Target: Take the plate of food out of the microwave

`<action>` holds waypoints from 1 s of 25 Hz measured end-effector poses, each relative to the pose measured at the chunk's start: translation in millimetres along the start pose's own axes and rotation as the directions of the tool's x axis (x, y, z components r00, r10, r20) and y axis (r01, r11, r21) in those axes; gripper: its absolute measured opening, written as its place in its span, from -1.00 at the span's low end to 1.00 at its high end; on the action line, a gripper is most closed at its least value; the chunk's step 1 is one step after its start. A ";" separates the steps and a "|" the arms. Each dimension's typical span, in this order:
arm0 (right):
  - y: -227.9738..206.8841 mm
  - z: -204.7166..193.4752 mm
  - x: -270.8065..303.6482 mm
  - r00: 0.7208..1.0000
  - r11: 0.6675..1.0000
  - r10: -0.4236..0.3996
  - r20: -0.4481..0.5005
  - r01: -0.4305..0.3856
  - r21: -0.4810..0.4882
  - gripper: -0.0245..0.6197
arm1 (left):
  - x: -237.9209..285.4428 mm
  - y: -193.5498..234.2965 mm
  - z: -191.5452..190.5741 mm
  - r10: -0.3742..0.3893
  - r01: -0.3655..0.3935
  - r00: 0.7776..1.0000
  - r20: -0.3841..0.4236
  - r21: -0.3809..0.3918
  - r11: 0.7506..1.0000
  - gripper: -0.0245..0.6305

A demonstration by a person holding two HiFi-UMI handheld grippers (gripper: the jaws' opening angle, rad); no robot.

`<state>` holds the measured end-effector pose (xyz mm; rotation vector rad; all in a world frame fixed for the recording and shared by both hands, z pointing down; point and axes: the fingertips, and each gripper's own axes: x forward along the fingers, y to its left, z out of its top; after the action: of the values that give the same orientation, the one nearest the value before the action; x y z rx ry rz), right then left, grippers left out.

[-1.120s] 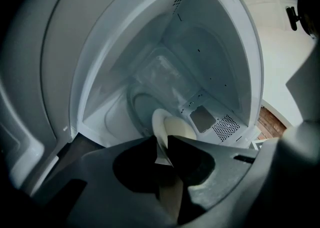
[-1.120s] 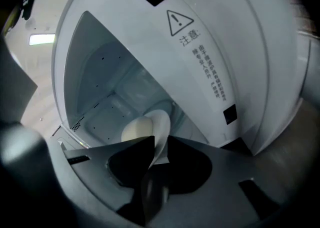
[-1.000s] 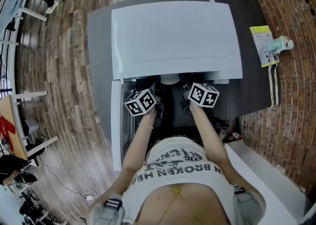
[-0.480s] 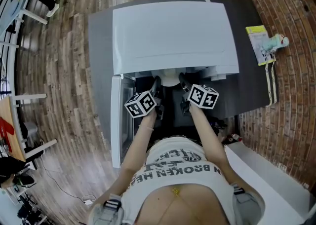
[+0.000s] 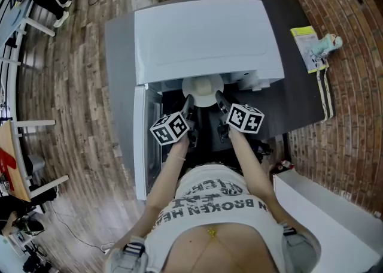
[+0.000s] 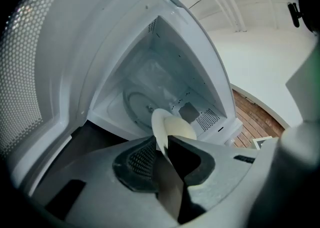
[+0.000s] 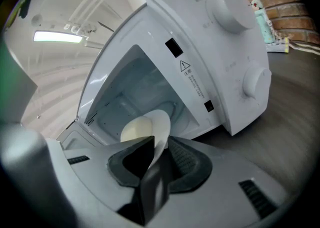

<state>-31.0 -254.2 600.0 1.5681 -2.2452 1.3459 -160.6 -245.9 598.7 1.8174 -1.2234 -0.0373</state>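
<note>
Clamps opposite thin rims of the plate (image 5: 202,89), left gripper (image 6: 161,143) at nine o'clock, right gripper (image 7: 161,145) at three, presumably to keep it level. Looks smooth, round, glossy cream, with a pale mound on top. Sits at the mouth of the boxy white microwave (image 5: 203,38), door (image 5: 141,146) open at seven o'clock.

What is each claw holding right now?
Left claw: closed on the rim of the plate.
Right claw: closed on the opposite rim of the same plate.
</note>
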 end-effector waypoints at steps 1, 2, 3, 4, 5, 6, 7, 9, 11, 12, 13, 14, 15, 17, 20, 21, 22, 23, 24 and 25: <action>0.3 -1.4 -2.0 1.000 1.000 -0.002 0.002 0.002 0.001 -0.68 | -1.4 -0.3 -1.2 -0.002 0.002 1.000 -0.002 0.002 1.000 -0.69; 1.0 -2.5 -3.5 1.000 1.000 -0.004 0.004 0.004 0.001 -0.68 | -2.7 -0.3 -2.2 -0.003 0.003 1.000 -0.004 0.002 1.000 -0.69; 2.1 -3.4 -4.8 1.000 1.000 -0.003 0.006 0.003 0.001 -0.68 | -4.0 -0.2 -2.8 -0.005 0.005 1.000 -0.006 0.002 1.000 -0.69; 3.1 -4.3 -5.9 1.000 1.000 -0.003 0.009 0.003 0.003 -0.68 | -5.5 -0.1 -3.2 -0.007 0.007 1.000 -0.006 0.001 1.000 -0.69; 3.9 -5.2 -7.2 1.000 1.000 -0.004 0.011 0.004 0.005 -0.68 | -7.1 -0.3 -3.4 -0.009 0.009 1.000 -0.006 0.002 1.000 -0.69; 4.4 -6.2 -8.7 1.000 1.000 -0.006 0.012 0.006 0.005 -0.68 | -8.6 -0.6 -3.7 -0.011 0.011 1.000 -0.006 0.004 1.000 -0.69; 4.5 -7.1 -10.3 1.000 1.000 -0.009 0.013 0.009 0.003 -0.68 | -9.9 -1.1 -4.2 -0.013 0.013 1.000 -0.007 0.007 1.000 -0.69; 5.2 -8.1 -12.4 1.000 1.000 -0.013 0.016 0.013 -0.004 -0.68 | -11.6 -1.9 -5.2 -0.017 0.018 1.000 -0.008 0.011 1.000 -0.69; 6.6 -9.3 -13.9 1.000 1.000 -0.013 0.019 0.013 -0.008 -0.68 | -13.6 -2.2 -6.4 -0.020 0.020 1.000 -0.007 0.012 1.000 -0.69; 7.5 -10.5 -15.0 1.000 1.000 -0.012 0.017 0.012 -0.009 -0.68 | -15.3 -2.0 -7.4 -0.017 0.017 1.000 -0.005 0.013 1.000 -0.69; 8.3 -11.7 -16.0 1.000 1.000 -0.009 0.015 0.010 -0.010 -0.68 | -17.3 -1.8 -8.2 -0.012 0.012 1.000 -0.004 0.015 1.000 -0.69; 8.9 -12.5 -17.0 1.000 1.000 -0.006 0.012 0.006 -0.012 -0.68 | -19.0 -1.9 -8.9 -0.008 0.008 1.000 0.000 0.016 1.000 -0.69; 9.1 -12.6 -18.1 1.000 1.000 -0.001 0.008 0.001 -0.013 -0.68 | -20.4 -2.7 -9.6 -0.004 0.004 1.000 0.005 0.014 1.000 -0.69; 7.9 -11.7 -20.9 1.000 1.000 0.007 -0.001 -0.007 -0.020 -0.68 | -22.3 -6.1 -11.5 0.003 -0.003 1.000 0.019 0.007 1.000 -0.69; 6.5 -8.3 -23.8 0.999 0.999 0.028 -0.018 -0.028 -0.035 -0.68 | -24.2 -11.8 -13.0 0.025 -0.025 0.999 0.047 0.001 1.000 -0.70; 5.6 -7.0 -24.9 0.999 0.999 0.036 -0.027 -0.037 -0.040 -0.68 | -24.6 -14.2 -14.1 0.034 -0.034 0.998 0.057 -0.003 0.999 -0.70; 4.2 -6.1 -26.6 0.998 0.998 0.042 -0.038 -0.044 -0.043 -0.68 | -25.4 -16.7 -16.1 0.045 -0.044 0.997 0.066 -0.009 0.999 -0.69; 2.6 -5.7 -28.8 0.998 0.998 0.048 -0.048 -0.051 -0.046 -0.68 | -26.6 -19.3 -19.2 0.055 -0.054 0.996 0.073 -0.015 0.998 -0.69; 0.8 -5.3 -31.1 0.997 0.997 0.056 -0.056 -0.058 -0.051 -0.68 | -27.7 -21.9 -22.5 0.064 -0.063 0.995 0.079 -0.019 0.998 -0.70; -0.9 -4.4 -33.2 0.996 0.996 0.064 -0.062 -0.068 -0.057 -0.68 | -28.2 -24.8 -25.3 0.071 -0.069 0.994 0.087 -0.023 0.997 -0.69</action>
<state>-16.4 -227.4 586.0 1.4272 -2.2976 1.3113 -145.1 -205.9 584.1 1.7706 -1.3429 -0.0900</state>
